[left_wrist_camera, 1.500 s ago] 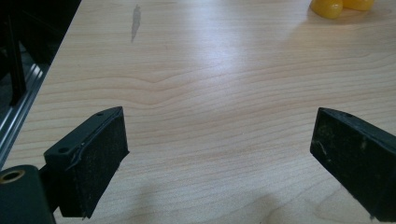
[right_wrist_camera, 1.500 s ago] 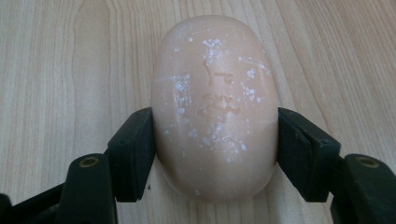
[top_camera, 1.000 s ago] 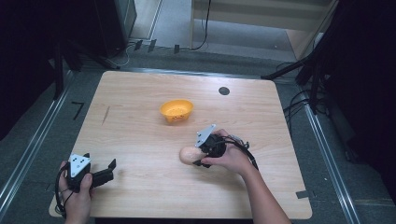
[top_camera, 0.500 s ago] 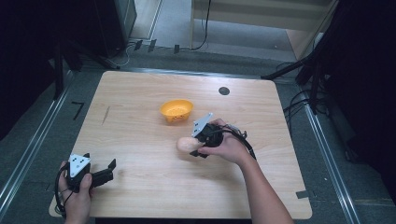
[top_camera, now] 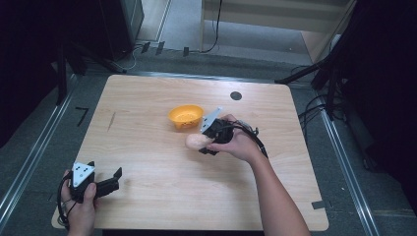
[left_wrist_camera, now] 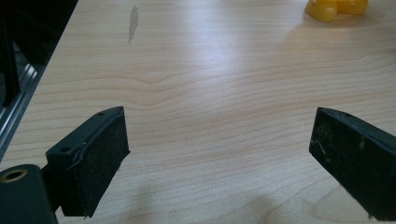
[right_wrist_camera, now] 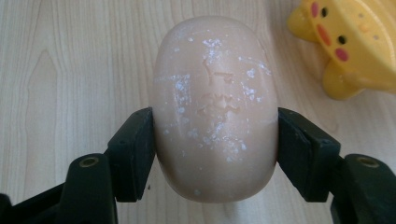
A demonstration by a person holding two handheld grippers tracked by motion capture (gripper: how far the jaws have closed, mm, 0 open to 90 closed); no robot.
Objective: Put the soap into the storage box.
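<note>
Gripping a pale bar of soap (right_wrist_camera: pixel 215 112) just beside the yellow dish (top_camera: pixel 186 116).

Right gripper (top_camera: pixel 202 142) clamps the soap at the dish's five o'clock, above the table (top_camera: pixel 147 98); dish contents unclear. Left gripper (left_wrist_camera: pixel 219 154) rests at seven o'clock, jaws wide apart.

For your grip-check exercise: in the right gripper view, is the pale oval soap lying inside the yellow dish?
No, the soap sits clamped in the right tool, beside the dish.

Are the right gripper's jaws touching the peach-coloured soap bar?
Touching. In the right gripper view both jaws of the right gripper press flat against the sides of the soap bar, with no gap.
</note>
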